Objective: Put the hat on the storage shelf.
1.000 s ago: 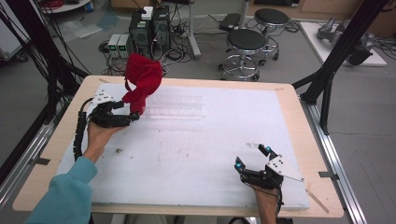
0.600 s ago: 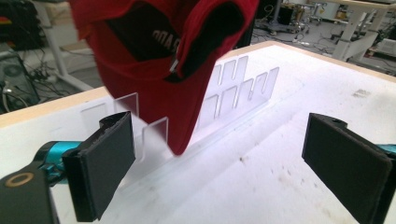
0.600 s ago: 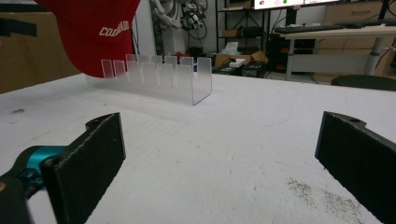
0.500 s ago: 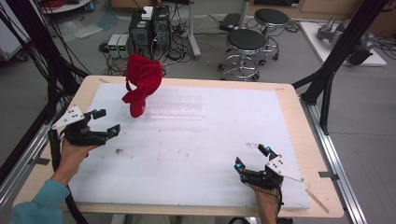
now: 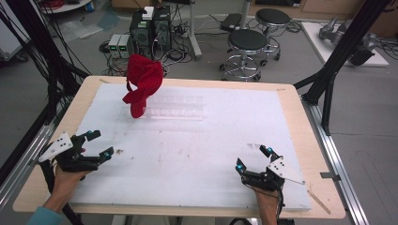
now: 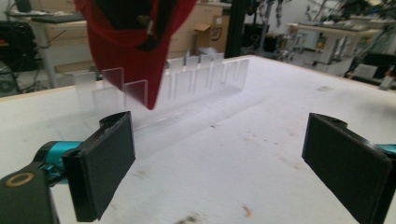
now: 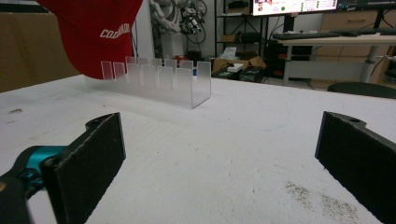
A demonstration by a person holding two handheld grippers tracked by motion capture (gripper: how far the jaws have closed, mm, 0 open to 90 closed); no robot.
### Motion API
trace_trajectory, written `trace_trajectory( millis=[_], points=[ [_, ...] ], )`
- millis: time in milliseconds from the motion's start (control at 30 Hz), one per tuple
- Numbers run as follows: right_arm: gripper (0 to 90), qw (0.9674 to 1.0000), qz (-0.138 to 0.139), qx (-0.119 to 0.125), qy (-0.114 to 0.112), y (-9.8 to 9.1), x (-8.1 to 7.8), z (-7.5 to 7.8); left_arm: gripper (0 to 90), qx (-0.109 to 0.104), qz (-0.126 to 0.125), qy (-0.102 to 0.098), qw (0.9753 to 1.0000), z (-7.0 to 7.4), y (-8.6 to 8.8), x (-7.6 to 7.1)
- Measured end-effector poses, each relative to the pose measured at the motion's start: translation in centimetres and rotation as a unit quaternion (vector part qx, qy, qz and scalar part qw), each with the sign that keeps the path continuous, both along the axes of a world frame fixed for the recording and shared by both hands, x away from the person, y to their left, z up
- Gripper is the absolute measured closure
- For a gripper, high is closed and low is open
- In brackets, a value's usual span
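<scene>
A red cap point(image 5: 142, 83) hangs upright on the left end of a clear acrylic slotted rack point(image 5: 176, 107) at the back of the white mat; the cap point(image 6: 135, 42) and rack point(image 6: 187, 79) fill the upper part of the left gripper view, and the right gripper view has the cap point(image 7: 93, 32) and rack point(image 7: 159, 79) ahead. My left gripper point(image 5: 97, 145) rests near the mat's left front edge, open, jaws empty. My right gripper point(image 5: 253, 158) sits at the front right, open, nothing between its jaws. Both are well apart from the cap.
The white mat point(image 5: 197, 150) covers a wooden table point(image 5: 309, 140). Black frame posts point(image 5: 338, 65) stand at the table's right and left. Stools point(image 5: 246, 47) and computer boxes point(image 5: 150, 28) stand on the floor beyond the far edge.
My left gripper let go of the red cap, which stays on the rack, and drew back toward the front left edge of the mat. The right gripper has not moved.
</scene>
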State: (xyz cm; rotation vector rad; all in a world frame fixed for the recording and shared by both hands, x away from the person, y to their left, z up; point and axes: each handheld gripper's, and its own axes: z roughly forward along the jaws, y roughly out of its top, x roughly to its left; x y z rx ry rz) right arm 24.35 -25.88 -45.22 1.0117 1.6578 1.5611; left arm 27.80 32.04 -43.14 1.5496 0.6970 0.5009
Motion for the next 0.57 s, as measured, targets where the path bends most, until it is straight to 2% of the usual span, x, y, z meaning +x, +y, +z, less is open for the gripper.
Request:
trace_trajectory(
  millis=[167,333,400,567],
  points=[
    [0.4,1.0000,-0.001,0.000,-0.008,0.0,-0.1,-0.1,9.8,-0.007,-0.008,-0.003,0.9999,-0.8,0.0,-0.9],
    [0.4,0.9999,0.001,0.005,-0.014,-0.1,-0.2,-0.1,9.9,0.025,-0.007,-0.004,0.9997,-1.6,0.0,-1.5],
    [0.5,0.9999,0.002,0.005,-0.014,-0.1,-0.3,-0.1,9.9,0.028,-0.007,-0.001,0.9996,-1.8,0.0,-1.5],
    [0.5,0.9998,-0.001,0.001,-0.020,0.0,-0.3,-0.1,10.0,0.020,-0.005,-0.011,0.9997,-1.9,0.1,-1.7]
  ],
)
